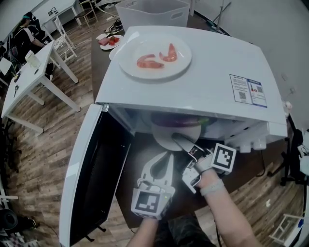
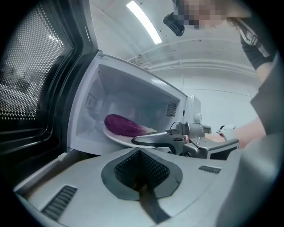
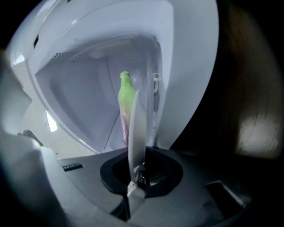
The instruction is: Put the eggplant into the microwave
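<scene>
A purple eggplant (image 1: 176, 120) with a green stem (image 3: 126, 91) lies on a white plate (image 1: 166, 137). The plate sits partly inside the open white microwave (image 1: 207, 72), its near rim sticking out of the opening. My right gripper (image 1: 179, 141) is shut on that near rim; in the right gripper view the plate (image 3: 136, 128) runs edge-on between the jaws. The left gripper (image 1: 165, 157) hovers just in front of the plate, jaws together with nothing in them. From the left gripper view I see the eggplant (image 2: 122, 125) in the cavity and the right gripper's fingers (image 2: 155, 138) on the plate.
The microwave door (image 1: 91, 173) hangs open to the left. On top of the microwave stands a plate with shrimps (image 1: 154, 57). Behind are a small plate of red food (image 1: 110, 41) and a white bin (image 1: 154, 12). White tables (image 1: 34, 72) stand at far left.
</scene>
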{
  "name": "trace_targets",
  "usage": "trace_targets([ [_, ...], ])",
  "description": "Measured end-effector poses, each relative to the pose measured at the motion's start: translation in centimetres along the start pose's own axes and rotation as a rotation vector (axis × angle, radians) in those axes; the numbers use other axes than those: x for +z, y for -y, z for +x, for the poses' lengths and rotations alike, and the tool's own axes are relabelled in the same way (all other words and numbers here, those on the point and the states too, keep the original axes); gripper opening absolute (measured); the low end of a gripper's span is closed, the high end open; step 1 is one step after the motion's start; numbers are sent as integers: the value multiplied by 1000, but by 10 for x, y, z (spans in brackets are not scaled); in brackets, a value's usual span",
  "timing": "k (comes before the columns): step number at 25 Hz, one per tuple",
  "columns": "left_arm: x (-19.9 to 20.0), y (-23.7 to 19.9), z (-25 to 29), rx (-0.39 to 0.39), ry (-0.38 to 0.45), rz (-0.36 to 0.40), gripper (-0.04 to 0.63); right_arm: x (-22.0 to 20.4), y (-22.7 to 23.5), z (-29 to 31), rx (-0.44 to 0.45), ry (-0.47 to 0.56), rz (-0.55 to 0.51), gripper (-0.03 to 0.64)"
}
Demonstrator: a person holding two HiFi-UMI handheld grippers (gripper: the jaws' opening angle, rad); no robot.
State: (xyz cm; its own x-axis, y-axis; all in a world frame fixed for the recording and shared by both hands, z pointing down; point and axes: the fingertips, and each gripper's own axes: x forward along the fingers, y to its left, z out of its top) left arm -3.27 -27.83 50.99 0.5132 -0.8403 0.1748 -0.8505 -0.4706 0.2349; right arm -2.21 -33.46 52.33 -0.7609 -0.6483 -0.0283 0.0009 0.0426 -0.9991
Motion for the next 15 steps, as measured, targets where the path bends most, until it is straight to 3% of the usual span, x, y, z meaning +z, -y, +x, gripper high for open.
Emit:
trace_targets([
  [10, -1, 0, 5, -14, -6, -25, -2, -2, 2, 9, -2, -21, -27, 31],
  [15, 1, -3, 9, 0, -9, -55, -2, -3, -5, 6, 4, -49, -79, 97],
])
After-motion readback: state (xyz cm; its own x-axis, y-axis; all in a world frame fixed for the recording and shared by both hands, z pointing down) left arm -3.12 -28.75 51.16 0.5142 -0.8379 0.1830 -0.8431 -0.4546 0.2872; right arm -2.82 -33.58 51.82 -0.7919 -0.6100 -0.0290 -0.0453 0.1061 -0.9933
